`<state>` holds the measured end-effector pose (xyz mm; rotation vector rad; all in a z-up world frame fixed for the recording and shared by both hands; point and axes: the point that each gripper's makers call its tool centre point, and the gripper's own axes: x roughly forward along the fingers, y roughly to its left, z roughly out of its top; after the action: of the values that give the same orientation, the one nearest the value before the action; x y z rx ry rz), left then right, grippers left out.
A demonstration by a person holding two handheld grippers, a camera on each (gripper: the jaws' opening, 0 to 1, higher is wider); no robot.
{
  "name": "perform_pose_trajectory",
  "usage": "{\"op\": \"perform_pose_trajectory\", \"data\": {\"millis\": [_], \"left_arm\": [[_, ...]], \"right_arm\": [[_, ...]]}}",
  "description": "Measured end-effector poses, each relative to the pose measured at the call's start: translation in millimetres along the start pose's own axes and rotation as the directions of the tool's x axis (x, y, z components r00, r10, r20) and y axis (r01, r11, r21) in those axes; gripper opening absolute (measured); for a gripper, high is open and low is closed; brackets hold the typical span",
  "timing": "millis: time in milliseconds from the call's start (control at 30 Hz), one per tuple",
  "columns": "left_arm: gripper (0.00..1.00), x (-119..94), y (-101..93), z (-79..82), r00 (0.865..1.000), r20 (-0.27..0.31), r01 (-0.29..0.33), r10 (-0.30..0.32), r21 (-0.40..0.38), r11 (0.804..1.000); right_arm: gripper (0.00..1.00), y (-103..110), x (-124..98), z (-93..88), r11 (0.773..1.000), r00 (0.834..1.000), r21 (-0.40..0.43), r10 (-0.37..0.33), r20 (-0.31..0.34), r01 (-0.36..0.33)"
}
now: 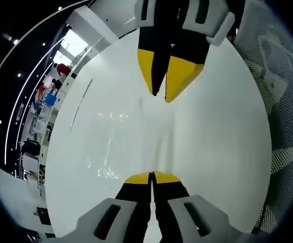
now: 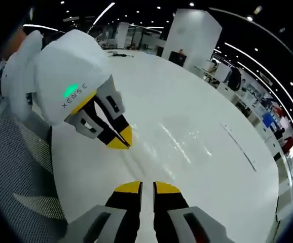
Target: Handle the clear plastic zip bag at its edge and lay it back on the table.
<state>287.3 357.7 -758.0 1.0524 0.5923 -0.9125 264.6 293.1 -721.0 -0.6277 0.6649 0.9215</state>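
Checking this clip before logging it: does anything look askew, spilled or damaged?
Nothing stands out. The clear plastic zip bag lies flat on the white table between both hand-held grippers, left and right; no spill or damage shows.

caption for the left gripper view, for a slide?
Left hand-held gripper shut on the clear zip bag edge over the white table; right hand-held gripper opposite.
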Motion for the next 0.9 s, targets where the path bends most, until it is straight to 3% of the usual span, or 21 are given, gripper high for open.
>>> {"op": "perform_pose_trajectory", "data": {"millis": [267,500,733,900], "left_arm": [[0.02,2,-6.2,1.1,1.000,-0.018,0.018,-0.017,0.014,1.000],[0.07,-5,-10.5,6.9,1.000,-0.013,0.018,-0.018,-0.029,0.999],[0.08,-13,-12.3,5.1,1.000,0.006,0.013,-0.012,-0.109,0.994],[0.09,-21,-13.8,-3.0,1.000,0.022,0.011,-0.006,-0.238,0.971]], "right_arm": [[0.04,0,2,-4.4,0.999,1.000,0.041,-0.001,-0.004,0.002],[0.05,4,8,-6.6,0.998,1.000,0.063,0.005,-0.007,-0.004],[0.06,7,11,-6.0,0.996,1.000,0.092,0.016,0.011,-0.017],[0.09,4,10,-8.5,0.993,1.000,0.114,0.006,0.017,-0.008]]}}
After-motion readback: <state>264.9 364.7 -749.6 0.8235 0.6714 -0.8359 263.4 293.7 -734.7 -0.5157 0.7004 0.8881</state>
